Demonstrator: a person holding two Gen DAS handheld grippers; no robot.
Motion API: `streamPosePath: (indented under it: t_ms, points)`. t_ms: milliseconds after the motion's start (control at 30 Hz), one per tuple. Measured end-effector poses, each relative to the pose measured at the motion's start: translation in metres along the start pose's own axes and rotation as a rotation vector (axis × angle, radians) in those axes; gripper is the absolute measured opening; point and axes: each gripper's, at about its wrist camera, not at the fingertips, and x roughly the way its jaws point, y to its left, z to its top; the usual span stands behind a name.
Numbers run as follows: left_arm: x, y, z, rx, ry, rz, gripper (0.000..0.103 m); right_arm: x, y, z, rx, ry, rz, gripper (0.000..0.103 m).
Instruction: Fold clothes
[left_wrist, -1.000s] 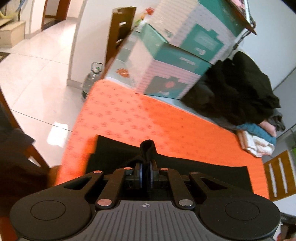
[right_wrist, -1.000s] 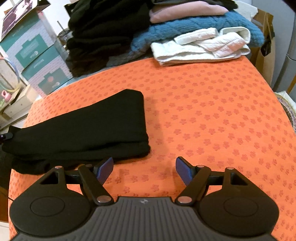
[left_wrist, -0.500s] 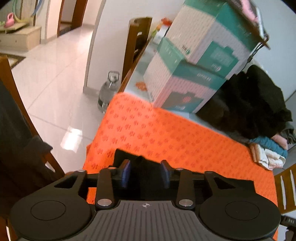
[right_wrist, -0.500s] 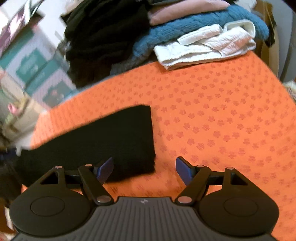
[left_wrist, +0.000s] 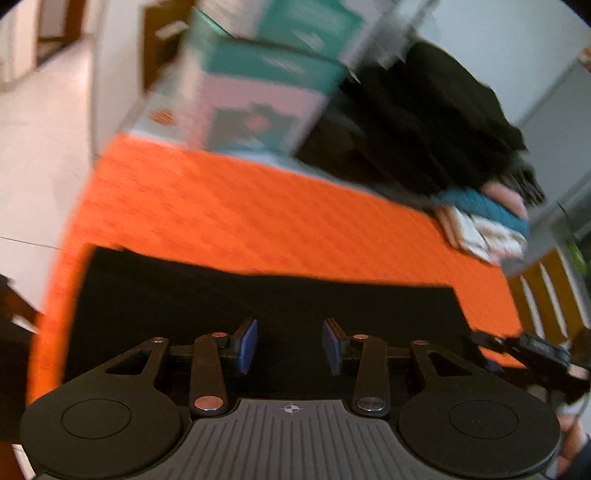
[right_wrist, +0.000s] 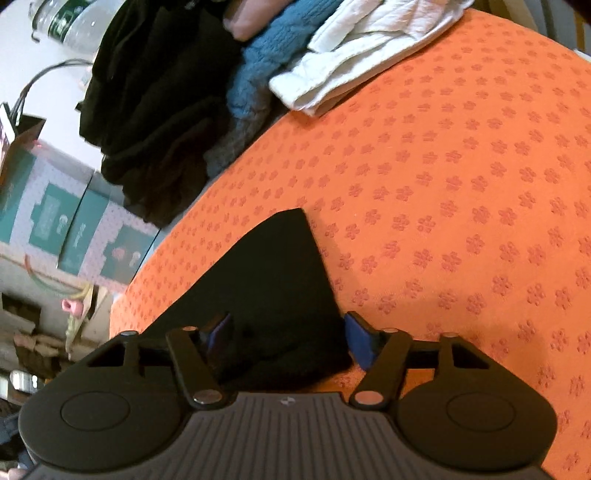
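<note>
A folded black garment (left_wrist: 258, 295) lies flat along the near side of an orange flower-patterned cloth (left_wrist: 258, 218) on the table. My left gripper (left_wrist: 290, 345) hangs open just above the garment's near edge, nothing between its blue pads. In the right wrist view the same black garment (right_wrist: 273, 273) shows its right end, and my right gripper (right_wrist: 286, 338) is open with that end's corner lying between its blue fingers (right_wrist: 360, 339). The right gripper's tip (left_wrist: 532, 347) shows at the lower right of the left wrist view.
A heap of black clothes (right_wrist: 155, 103) with blue knit (right_wrist: 266, 74), pink and white (right_wrist: 362, 48) folded pieces sits at the table's far side. Teal and pink cartons (left_wrist: 258, 81) stand at the far left corner. A wooden chair (left_wrist: 546, 295) is beside the table's right edge.
My left gripper let go of the black cloth, opened and swung right over the garment. My right gripper moved left and lower, so the garment's right end now lies between its open fingers.
</note>
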Motion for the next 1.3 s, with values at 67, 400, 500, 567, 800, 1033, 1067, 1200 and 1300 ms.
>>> streamPosePath:
  t_ms: [67, 400, 500, 567, 800, 1033, 1067, 1200, 1300]
  points:
    - [0.009, -0.006, -0.003, 0.001, 0.026, -0.023, 0.041, -0.003, -0.009, -0.001, 0.053, -0.018, 0.011, 0.049]
    - [0.001, -0.003, -0.001, -0.077, 0.043, -0.047, 0.044, -0.007, -0.015, -0.009, 0.149, -0.063, 0.048, 0.024]
    - [-0.009, 0.004, 0.002, -0.167, 0.037, -0.068, 0.051, -0.018, 0.009, -0.006, 0.064, -0.094, 0.042, 0.024]
    - [-0.015, 0.01, 0.003, -0.236, 0.029, -0.086, 0.053, -0.024, 0.034, -0.004, -0.063, -0.105, 0.007, 0.024]
    - [-0.023, -0.003, 0.014, -0.329, 0.02, -0.188, 0.065, -0.029, 0.119, -0.019, -0.415, -0.105, -0.041, 0.022]
    - [-0.007, -0.035, 0.026, -0.362, 0.051, -0.342, 0.069, -0.023, 0.185, -0.051, -0.664, -0.076, -0.025, 0.021]
    - [-0.004, -0.036, 0.027, -0.377, 0.053, -0.363, 0.069, -0.021, 0.191, -0.056, -0.692, -0.07, -0.019, 0.02]
    - [0.007, -0.038, 0.031, -0.413, 0.073, -0.384, 0.069, -0.017, 0.214, -0.077, -0.787, -0.045, 0.013, 0.02]
    - [0.01, -0.034, 0.028, -0.422, 0.081, -0.371, 0.069, -0.017, 0.229, -0.093, -0.865, -0.029, 0.045, 0.02]
